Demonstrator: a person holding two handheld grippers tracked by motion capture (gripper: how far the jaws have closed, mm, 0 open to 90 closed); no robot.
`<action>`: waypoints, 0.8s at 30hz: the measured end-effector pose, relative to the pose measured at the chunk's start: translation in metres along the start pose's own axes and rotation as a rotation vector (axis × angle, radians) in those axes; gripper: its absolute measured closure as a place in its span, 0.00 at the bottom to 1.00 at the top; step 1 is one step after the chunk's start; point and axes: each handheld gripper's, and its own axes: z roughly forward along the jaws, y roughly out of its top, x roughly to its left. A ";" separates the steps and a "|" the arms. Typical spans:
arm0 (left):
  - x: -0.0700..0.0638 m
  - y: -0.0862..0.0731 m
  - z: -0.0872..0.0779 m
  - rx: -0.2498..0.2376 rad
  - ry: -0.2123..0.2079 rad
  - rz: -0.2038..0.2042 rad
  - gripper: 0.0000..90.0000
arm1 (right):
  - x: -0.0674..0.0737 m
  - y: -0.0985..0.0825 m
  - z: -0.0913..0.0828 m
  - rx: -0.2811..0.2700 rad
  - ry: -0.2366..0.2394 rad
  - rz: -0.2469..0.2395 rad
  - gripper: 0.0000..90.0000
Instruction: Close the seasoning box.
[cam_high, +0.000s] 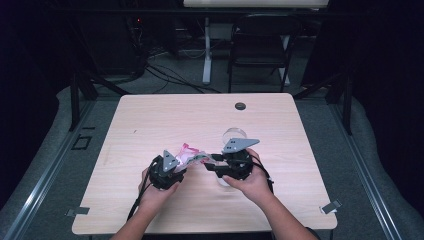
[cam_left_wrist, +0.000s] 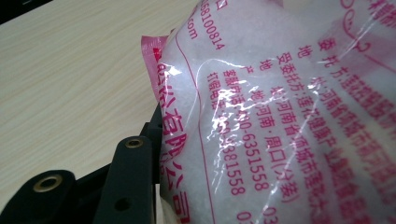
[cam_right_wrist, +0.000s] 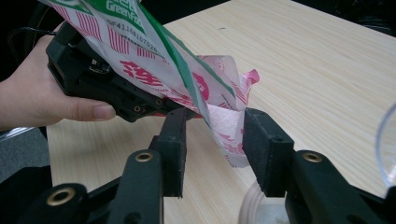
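Right gripper (cam_right_wrist: 212, 154) jaws stand open, bag (cam_right_wrist: 224, 126) corner hanging loose between them; left gripper (cam_high: 167, 172) clamps the bag.

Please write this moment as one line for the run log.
left gripper: shut on bag | right gripper: open, bag corner between fingers | clear cup: on table

Clear cup (cam_high: 235, 134) stands just behind the grippers; table (cam_high: 150, 115) beyond lies open
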 end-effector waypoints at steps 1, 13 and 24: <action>0.000 0.002 0.001 -0.004 0.003 0.002 0.64 | -0.001 0.000 -0.002 -0.003 -0.005 0.002 0.65; 0.003 0.024 0.005 -0.037 0.035 0.018 0.64 | -0.024 0.008 -0.026 -0.032 -0.022 0.018 0.61; 0.001 0.044 0.003 -0.033 0.107 0.106 0.65 | -0.032 0.012 -0.041 -0.065 -0.062 -0.043 0.55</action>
